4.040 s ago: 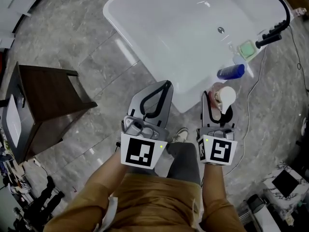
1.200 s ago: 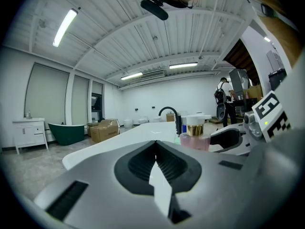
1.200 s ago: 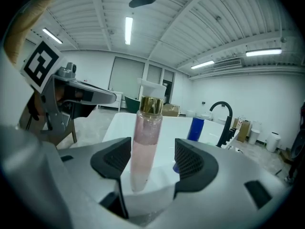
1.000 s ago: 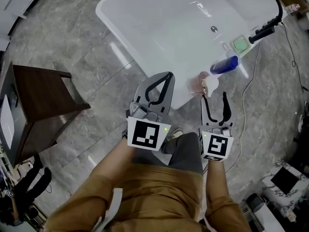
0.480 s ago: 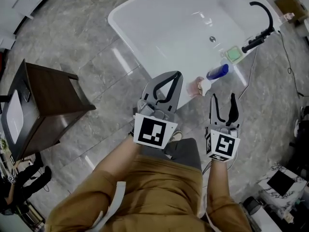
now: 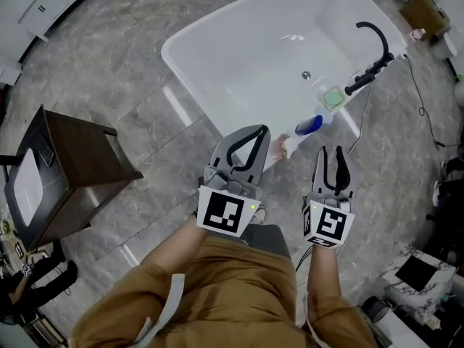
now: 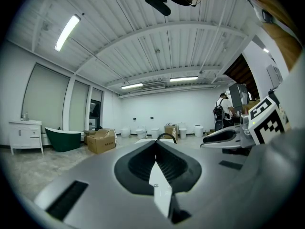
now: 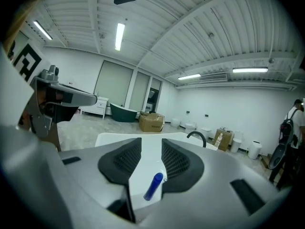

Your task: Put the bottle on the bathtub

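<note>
The bottle (image 6: 282,148) is resting on the near corner of the bathtub (image 6: 246,64), on the white rim. Neither gripper is touching it. In the head view its long axis is running roughly left to right. The pale pink body is lying toward the left and the white cap is pointing right, toward a blue bottle (image 6: 309,125) farther along the same rim. From this steep angle I cannot tell whether it is standing or lying on its side. It is small and stubby, and the cap is looking nearly as wide as the body.

The left gripper (image 6: 257,131) is hovering with its tip just beside the bottle's pink end. Its jaws are pressed together along their whole length, and the left gripper view (image 7: 156,143) is showing nothing between them.

The right gripper (image 6: 331,151) is hanging short of the rim, a little apart from the bottle. Its jaws are standing spread and gripping nothing. Through the gap, the right gripper view (image 8: 151,143) is showing the white rim and the blue bottle (image 8: 153,186). That bottle is lying on its side there with its length running away from the camera. The pink bottle is not showing in this view.

Beyond the blue bottle, a green square thing (image 6: 333,97) and a black faucet (image 6: 366,80) are sitting at the tub's right edge.
</note>
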Tool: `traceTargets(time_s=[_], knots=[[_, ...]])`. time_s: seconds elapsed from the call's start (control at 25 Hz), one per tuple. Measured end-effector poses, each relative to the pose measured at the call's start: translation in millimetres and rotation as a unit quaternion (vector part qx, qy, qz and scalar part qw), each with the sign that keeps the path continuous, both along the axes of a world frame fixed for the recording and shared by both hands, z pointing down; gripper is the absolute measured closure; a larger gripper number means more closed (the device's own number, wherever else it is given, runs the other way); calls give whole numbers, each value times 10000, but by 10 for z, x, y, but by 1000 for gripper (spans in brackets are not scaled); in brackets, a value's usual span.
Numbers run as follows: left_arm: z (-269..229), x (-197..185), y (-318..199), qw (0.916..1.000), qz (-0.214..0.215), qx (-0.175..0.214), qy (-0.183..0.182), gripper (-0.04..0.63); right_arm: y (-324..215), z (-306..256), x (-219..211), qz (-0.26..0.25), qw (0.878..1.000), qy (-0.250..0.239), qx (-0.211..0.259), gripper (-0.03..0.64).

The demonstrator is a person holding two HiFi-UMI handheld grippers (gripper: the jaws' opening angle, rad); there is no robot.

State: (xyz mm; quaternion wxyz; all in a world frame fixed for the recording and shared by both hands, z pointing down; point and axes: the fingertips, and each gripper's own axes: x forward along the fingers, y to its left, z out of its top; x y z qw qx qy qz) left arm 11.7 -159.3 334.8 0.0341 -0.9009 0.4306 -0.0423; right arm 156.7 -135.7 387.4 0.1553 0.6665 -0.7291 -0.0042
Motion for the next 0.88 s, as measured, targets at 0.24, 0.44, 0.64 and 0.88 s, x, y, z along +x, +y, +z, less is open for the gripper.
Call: traceTargets(time_s=[0.24, 0.44, 0.64, 0.88], knots=[[-374, -3, -27, 10000, 13, 57, 58, 589, -53, -466, 49, 71, 9998, 5, 165, 526], [-641, -29, 22, 9999, 63, 61, 139, 589, -34, -812, 11, 114, 9993, -88, 344, 566], [-859, -103, 150, 9991, -27, -56, 410, 589, 45, -1157, -4, 127, 9976, -453, 517, 591], [-1053, -190, 254, 9985, -121, -88, 522, 589, 198, -1579, 41, 190, 9927, -889, 789, 606]])
